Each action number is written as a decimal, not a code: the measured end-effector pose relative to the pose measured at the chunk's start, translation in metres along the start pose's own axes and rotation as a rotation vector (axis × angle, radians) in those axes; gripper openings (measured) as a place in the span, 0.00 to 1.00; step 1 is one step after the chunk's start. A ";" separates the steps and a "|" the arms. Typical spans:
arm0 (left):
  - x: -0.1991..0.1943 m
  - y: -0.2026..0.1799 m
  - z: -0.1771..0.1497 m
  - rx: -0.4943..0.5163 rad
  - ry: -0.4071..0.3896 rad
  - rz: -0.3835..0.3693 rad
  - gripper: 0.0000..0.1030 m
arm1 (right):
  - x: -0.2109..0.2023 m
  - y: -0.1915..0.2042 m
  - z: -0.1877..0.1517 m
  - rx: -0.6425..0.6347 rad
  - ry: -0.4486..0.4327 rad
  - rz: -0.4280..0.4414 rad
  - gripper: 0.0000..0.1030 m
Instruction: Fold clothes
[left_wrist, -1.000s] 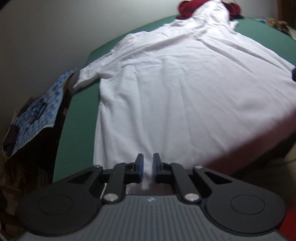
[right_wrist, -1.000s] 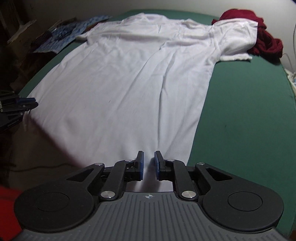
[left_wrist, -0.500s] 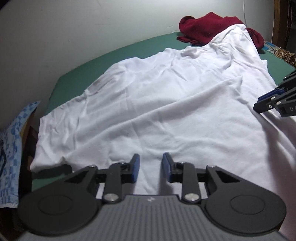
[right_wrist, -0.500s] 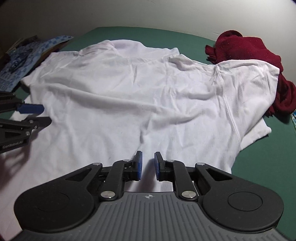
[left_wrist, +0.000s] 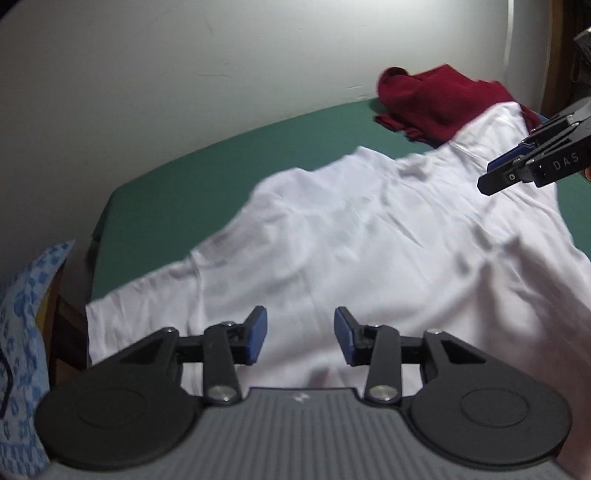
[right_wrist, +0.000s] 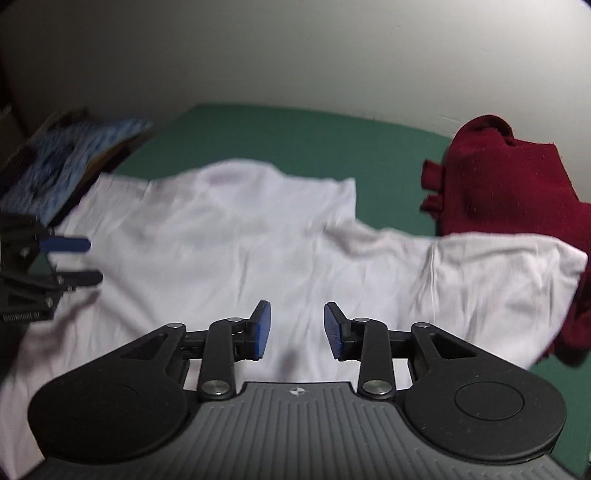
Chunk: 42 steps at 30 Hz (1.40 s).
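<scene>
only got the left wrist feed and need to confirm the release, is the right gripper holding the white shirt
Observer: No. In the right wrist view the right gripper is open, with no cloth between its pads; the white shirt lies spread out beyond them.
Operator: does the far sleeve clear the red garment
Observer: No. The sleeve lies over part of the red garment, and more red shows past the sleeve's lower right edge.
</scene>
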<state>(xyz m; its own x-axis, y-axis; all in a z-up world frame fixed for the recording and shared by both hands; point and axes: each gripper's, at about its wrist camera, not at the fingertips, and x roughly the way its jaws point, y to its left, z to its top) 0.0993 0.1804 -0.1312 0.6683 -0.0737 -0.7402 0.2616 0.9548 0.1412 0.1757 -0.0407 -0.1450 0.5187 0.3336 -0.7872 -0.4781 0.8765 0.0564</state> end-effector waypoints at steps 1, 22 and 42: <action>0.014 0.007 0.013 -0.017 -0.003 0.020 0.47 | 0.014 -0.006 0.012 0.019 -0.012 -0.002 0.39; 0.139 0.026 0.070 0.060 -0.079 0.156 0.47 | 0.140 -0.037 0.088 -0.013 -0.160 -0.052 0.06; 0.085 0.061 0.008 -0.046 -0.116 0.120 0.67 | 0.082 -0.058 0.019 0.228 -0.166 0.141 0.00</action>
<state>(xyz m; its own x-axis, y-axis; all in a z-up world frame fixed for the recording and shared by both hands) 0.1779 0.2302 -0.1799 0.7694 0.0118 -0.6387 0.1444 0.9707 0.1919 0.2597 -0.0574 -0.2009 0.5764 0.4935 -0.6514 -0.3922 0.8663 0.3093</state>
